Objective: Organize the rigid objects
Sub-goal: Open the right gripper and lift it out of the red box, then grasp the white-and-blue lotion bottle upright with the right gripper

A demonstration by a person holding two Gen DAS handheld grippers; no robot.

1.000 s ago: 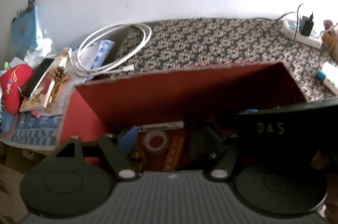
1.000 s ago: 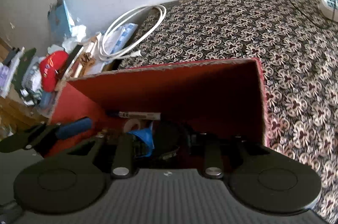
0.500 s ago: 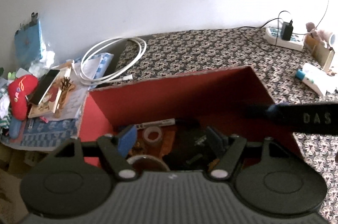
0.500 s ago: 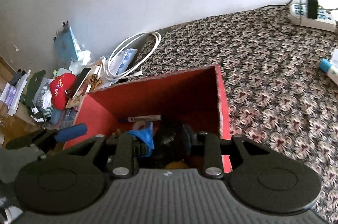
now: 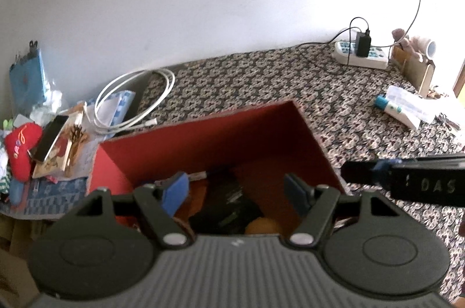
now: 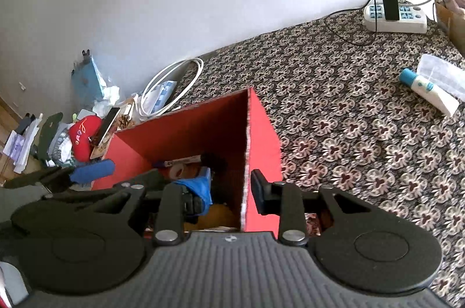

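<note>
The left gripper (image 5: 237,191) is hanging over the red box (image 5: 203,139) with its two blue-padded fingers spread wide, and nothing is sitting between them. Straight ahead of it and below, the inside of the box is showing a dark black object (image 5: 229,206), an orange round thing (image 5: 261,226) close to the tool, and a marker (image 5: 191,177) lying along the far wall beside the left fingertip. To the right of this gripper, the other tool is coming into the view as a black bar.

The right gripper (image 6: 228,188) is also standing wide, holding nothing. Its left finger is over the inside of the box, while its right finger is outside, so the right wall of the box is passing between the two fingers. Just ahead of the left finger a blue piece (image 6: 197,185) is lying in the box, and beyond it a roll of tape (image 6: 177,171) and the marker are resting near the far wall.

Further ahead and to the right of both tools, on the patterned cloth (image 6: 348,119), a small bottle with a blue cap (image 6: 418,84) is lying apart from the box, and a white power strip (image 6: 395,17) is sitting near the wall. Ahead and to the left, a coiled white cable (image 5: 133,101) and a red cushion (image 5: 20,145) are lying beside the box, among other clutter.
</note>
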